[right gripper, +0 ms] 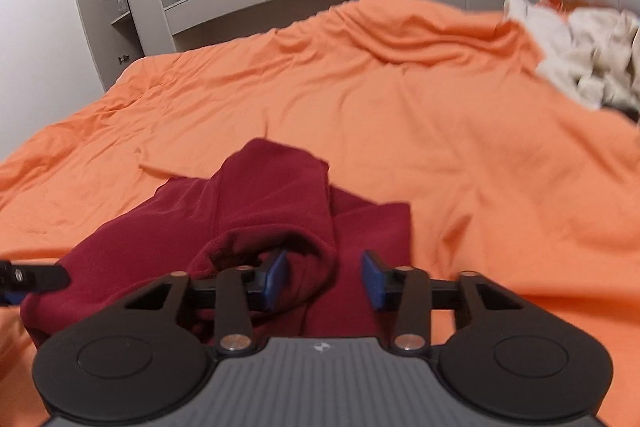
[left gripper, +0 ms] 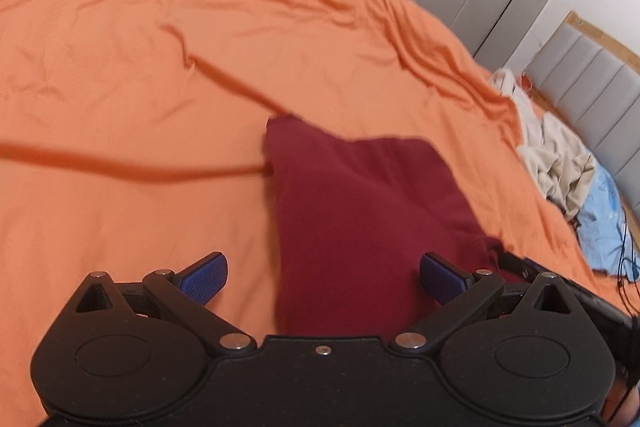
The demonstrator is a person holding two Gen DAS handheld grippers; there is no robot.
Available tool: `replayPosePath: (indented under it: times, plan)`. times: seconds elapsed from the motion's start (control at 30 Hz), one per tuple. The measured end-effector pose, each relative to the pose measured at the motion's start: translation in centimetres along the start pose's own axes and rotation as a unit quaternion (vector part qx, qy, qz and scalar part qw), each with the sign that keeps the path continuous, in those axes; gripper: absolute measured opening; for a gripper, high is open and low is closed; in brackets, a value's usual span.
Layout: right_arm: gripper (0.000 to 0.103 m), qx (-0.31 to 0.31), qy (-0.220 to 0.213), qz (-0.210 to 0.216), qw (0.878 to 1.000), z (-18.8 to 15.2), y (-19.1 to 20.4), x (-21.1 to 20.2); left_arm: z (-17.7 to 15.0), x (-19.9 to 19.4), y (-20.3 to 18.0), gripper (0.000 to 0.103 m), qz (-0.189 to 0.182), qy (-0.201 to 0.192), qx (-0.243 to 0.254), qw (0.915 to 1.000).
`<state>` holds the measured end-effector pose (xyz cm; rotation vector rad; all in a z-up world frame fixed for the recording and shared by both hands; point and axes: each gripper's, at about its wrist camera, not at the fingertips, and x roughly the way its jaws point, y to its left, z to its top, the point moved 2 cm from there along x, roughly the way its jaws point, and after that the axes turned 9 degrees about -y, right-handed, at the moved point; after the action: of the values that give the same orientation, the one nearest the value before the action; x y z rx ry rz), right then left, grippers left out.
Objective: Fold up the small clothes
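Maroon garment (right gripper: pixel 280 211) between right gripper (right gripper: pixel 325 281) fingers, contact unclear.

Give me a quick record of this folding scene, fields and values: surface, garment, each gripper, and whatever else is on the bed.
surface: orange bedsheet, wrinkled
garment: dark red garment, partly folded, lying on the sheet
left gripper: jaws wide open, above the garment's edge, holding nothing
right gripper: jaws apart, a fold of the garment between them, pads not pressing it
other items: pile of cream clothes at the far right; light blue item beside it
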<state>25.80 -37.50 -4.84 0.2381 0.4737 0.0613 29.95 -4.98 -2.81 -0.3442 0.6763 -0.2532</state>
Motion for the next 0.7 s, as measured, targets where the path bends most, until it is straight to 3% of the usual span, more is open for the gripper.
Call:
replayPosePath:
  times: [0.1, 0.37, 0.57, 0.7]
  plan:
    - [0.010, -0.008, -0.017, 0.001, 1.000, -0.2, 0.4, -0.7, -0.8, 0.7, 0.2, 0.102, -0.001, 0.014, -0.003, 0.9999]
    - [0.006, -0.011, -0.088, -0.055, 0.995, 0.1, 0.1, -5.5, -1.6, 1.1, 0.0, 0.102, -0.005, 0.021, 0.006, 0.9997]
    - [0.006, 0.022, -0.050, -0.068, 0.996, -2.0, -1.6, -5.8, -1.7, 1.0, -1.0, 0.102, -0.029, 0.030, 0.031, 0.9986]
    - [0.006, 0.004, -0.061, -0.074, 0.995, -1.3, -0.9, -5.8, -2.3, 1.4, -1.1, 0.102, -0.030, 0.042, 0.034, 0.9981]
